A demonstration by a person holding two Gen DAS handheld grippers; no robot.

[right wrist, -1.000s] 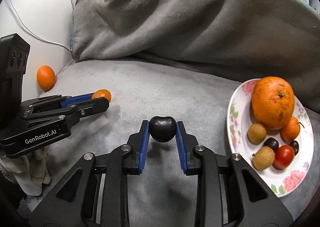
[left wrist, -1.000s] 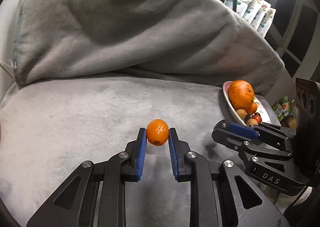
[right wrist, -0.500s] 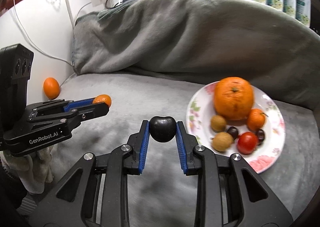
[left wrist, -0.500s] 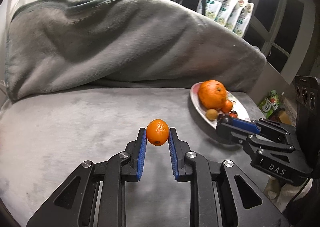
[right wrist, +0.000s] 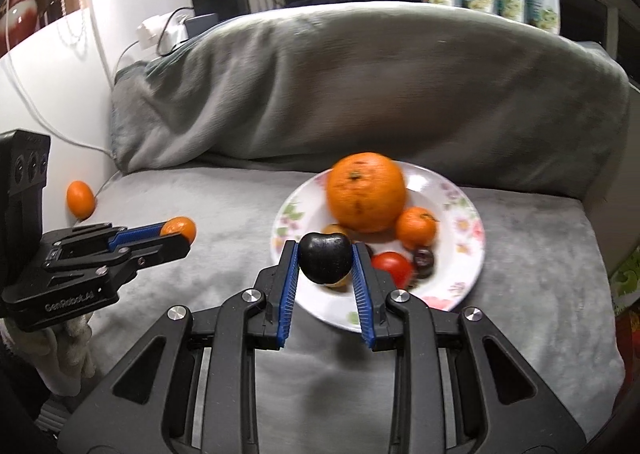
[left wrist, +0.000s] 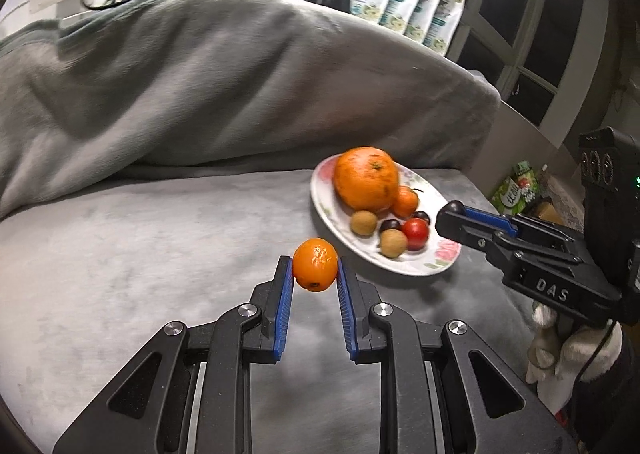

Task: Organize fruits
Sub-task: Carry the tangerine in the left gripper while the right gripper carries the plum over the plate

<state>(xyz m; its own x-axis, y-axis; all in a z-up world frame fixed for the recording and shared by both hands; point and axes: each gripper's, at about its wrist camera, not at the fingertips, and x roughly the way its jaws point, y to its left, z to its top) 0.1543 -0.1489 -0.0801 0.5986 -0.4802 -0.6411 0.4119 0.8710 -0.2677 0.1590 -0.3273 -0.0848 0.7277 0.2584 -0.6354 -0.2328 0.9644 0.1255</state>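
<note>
My left gripper is shut on a small orange kumquat, held above the grey cushion just left of the floral plate. My right gripper is shut on a dark plum, held over the plate's near edge. The plate holds a big orange, a small tangerine, a red tomato, dark cherries and brown longans. The left gripper also shows in the right wrist view, and the right gripper in the left wrist view.
Another small orange fruit lies at the cushion's far left by the white wall. A grey blanket-covered backrest rises behind. Pouches stand on the ledge behind. A green carton sits beyond the cushion's right edge.
Both grippers have moved toward the plate with their fruit. The plate now sits closer and more central in both views; the plum is now over its rim.
</note>
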